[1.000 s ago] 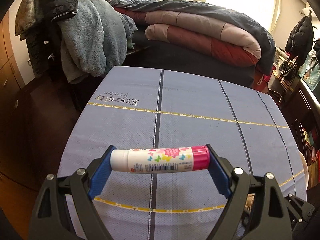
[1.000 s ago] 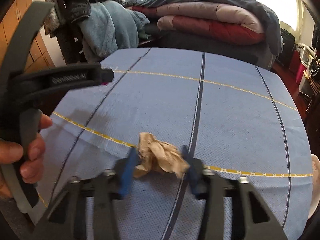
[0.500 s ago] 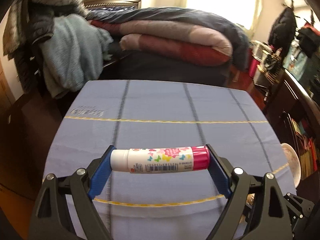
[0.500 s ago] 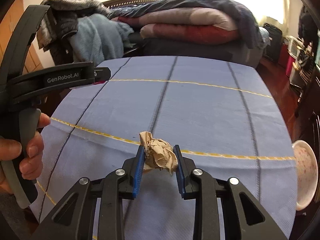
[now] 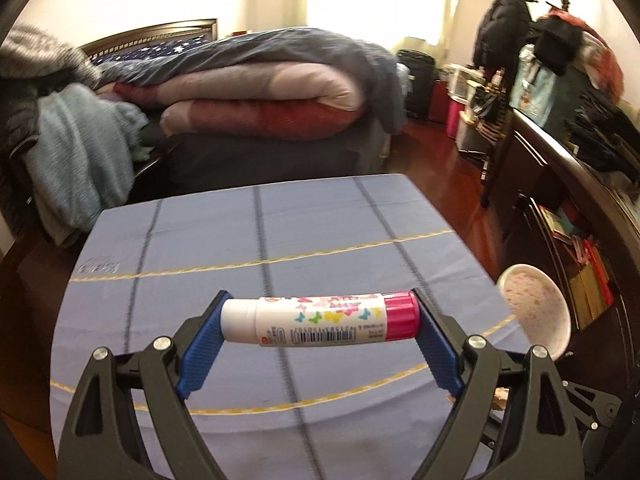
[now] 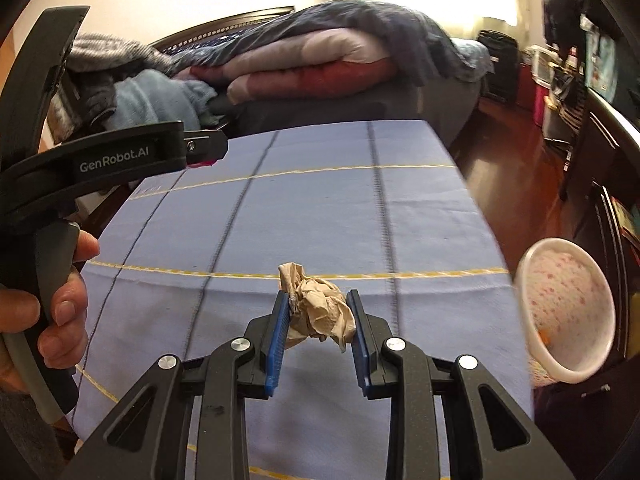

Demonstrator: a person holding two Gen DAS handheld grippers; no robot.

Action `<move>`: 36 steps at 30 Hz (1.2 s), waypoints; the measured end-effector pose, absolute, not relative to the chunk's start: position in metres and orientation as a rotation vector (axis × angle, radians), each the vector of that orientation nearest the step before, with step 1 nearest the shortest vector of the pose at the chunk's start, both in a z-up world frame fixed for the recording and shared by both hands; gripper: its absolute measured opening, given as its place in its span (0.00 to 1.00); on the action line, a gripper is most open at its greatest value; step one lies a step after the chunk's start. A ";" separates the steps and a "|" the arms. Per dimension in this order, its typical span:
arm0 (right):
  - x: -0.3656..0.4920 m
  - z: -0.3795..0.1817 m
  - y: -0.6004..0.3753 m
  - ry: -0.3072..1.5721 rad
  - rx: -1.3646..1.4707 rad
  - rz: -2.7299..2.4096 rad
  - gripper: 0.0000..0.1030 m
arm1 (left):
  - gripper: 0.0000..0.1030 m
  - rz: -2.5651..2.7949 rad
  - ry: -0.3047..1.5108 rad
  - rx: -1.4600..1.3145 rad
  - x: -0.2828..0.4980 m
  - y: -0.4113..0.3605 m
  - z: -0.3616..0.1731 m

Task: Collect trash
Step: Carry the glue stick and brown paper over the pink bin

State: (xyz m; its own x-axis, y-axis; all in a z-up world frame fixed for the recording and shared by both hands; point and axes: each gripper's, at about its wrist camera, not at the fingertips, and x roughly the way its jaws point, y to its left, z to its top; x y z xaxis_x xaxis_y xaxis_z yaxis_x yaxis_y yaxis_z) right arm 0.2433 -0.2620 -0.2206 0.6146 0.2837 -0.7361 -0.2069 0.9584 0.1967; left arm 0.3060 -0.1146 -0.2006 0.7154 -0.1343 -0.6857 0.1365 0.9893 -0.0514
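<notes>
My left gripper is shut endwise on a white glue stick with a pink cap and butterfly print, held level above the blue tablecloth. My right gripper is shut on a crumpled brown paper wad, lifted over the same cloth. A white bin with a pink-speckled liner stands past the table's right edge, also visible in the right wrist view as the bin. In the right wrist view the left gripper's body and the hand holding it show at the left.
Beyond the table lies a bed with folded quilts and a heap of clothes at the left. Dark wooden furniture with hung coats lines the right side over a red-brown floor.
Both grippers swung to the right with their loads, so the bin came into view at the right. The right jaws closed tighter on the paper wad and lifted it.
</notes>
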 end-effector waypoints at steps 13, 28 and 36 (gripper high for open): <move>0.233 -0.221 -0.343 0.835 0.190 0.151 0.28 | 0.84 -0.305 0.747 0.072 0.308 -0.208 -0.193; 0.223 -0.225 -0.422 0.809 0.277 0.008 0.28 | 0.84 -0.450 0.748 0.155 0.315 -0.298 -0.197; 0.224 -0.240 -0.480 0.810 0.334 -0.141 0.28 | 0.84 -0.532 0.765 0.194 0.329 -0.359 -0.213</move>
